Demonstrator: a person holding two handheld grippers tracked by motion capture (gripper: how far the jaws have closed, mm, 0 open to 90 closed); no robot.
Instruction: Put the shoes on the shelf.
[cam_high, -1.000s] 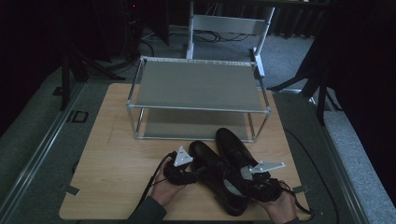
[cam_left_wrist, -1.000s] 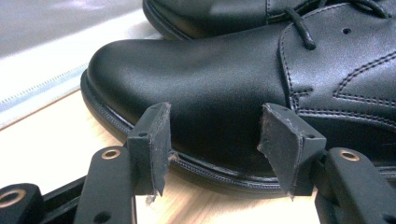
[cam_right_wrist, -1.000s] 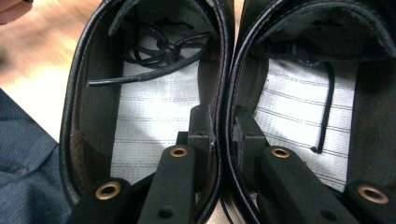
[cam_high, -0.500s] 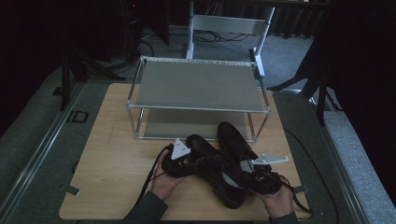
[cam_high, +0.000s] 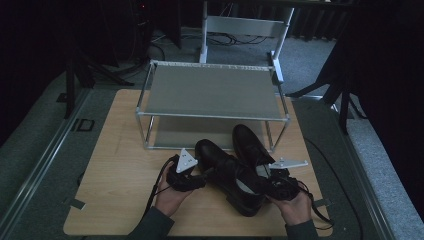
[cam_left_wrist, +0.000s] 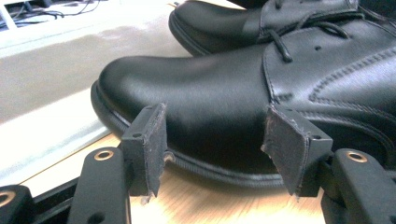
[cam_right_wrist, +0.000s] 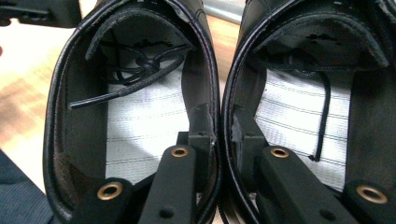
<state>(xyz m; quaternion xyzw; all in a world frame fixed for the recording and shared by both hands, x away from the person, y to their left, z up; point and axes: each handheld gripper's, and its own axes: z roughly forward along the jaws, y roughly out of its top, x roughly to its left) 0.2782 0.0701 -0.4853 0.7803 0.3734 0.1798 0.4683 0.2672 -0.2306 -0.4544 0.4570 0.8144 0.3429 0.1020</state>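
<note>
Your right gripper (cam_right_wrist: 219, 135) pinches both shoes' (cam_high: 235, 175) touching inner walls at the heels, while your left gripper (cam_left_wrist: 219, 149), jaws wide, faces the near shoe's side.

— Dim and underexposed from the high view; far surroundings nearly black, wooden table (cam_high: 115, 165) muted, faint sheen on the grey shelf (cam_high: 212, 92).

— Much brighter up close. Blown-out white at far left in the left gripper view, soft broad highlight across the near shoe (cam_left_wrist: 196, 107) toe.

— Sharp on the jaws there, background smeared out of focus.

— Same in the right gripper view: pale insole (cam_right_wrist: 144, 126) bright, deep shadow under the tongues, far left corner blurred.
</note>
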